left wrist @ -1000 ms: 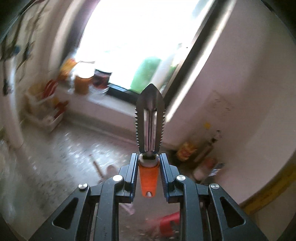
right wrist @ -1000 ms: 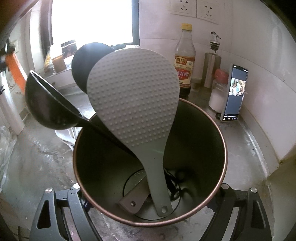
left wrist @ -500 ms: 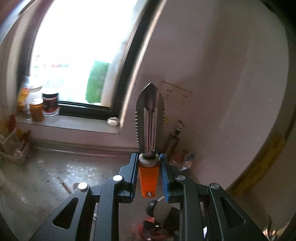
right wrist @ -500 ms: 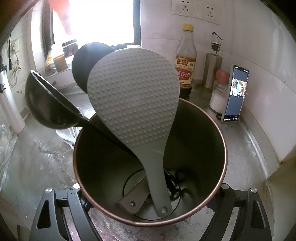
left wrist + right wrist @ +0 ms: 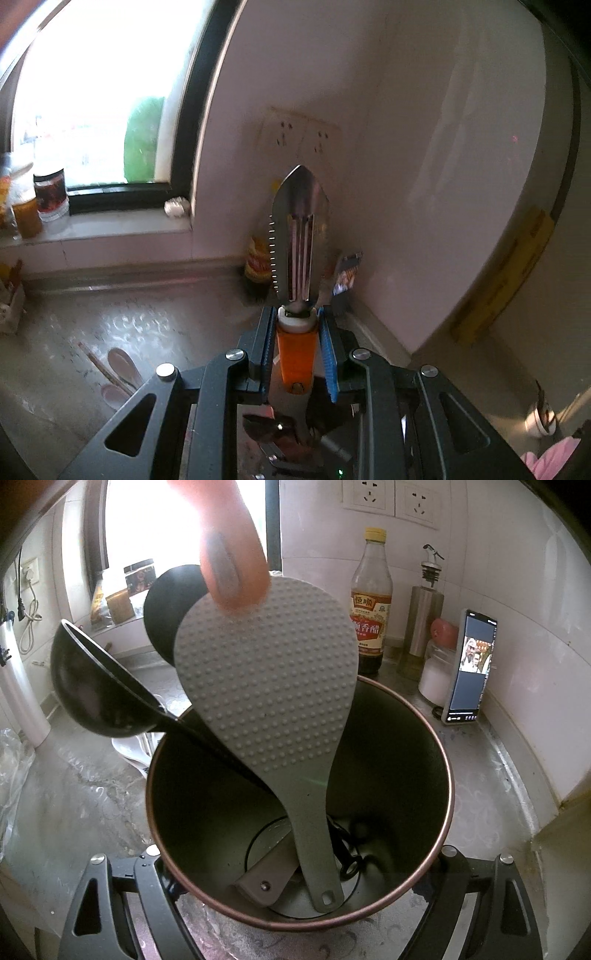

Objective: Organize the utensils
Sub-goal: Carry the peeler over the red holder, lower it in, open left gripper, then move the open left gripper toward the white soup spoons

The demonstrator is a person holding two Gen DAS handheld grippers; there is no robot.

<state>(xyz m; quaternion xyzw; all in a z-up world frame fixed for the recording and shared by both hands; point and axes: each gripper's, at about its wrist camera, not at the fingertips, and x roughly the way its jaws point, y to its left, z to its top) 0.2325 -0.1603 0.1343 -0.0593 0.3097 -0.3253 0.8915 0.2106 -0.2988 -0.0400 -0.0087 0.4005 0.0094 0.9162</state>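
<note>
Left gripper (image 5: pixel 297 343) fingers pinch orange-handled steel peeler (image 5: pixel 299 236); right gripper (image 5: pixel 299 864) fingers clamp dark copper-rimmed utensil canister (image 5: pixel 436 771). Lower peeler handle-first beside grey dimpled rice paddle (image 5: pixel 269 672).

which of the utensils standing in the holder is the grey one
The rice paddle, with a flat, dimpled grey head at the front of the holder. The ladle leaning left and the round utensil behind are black.
</note>
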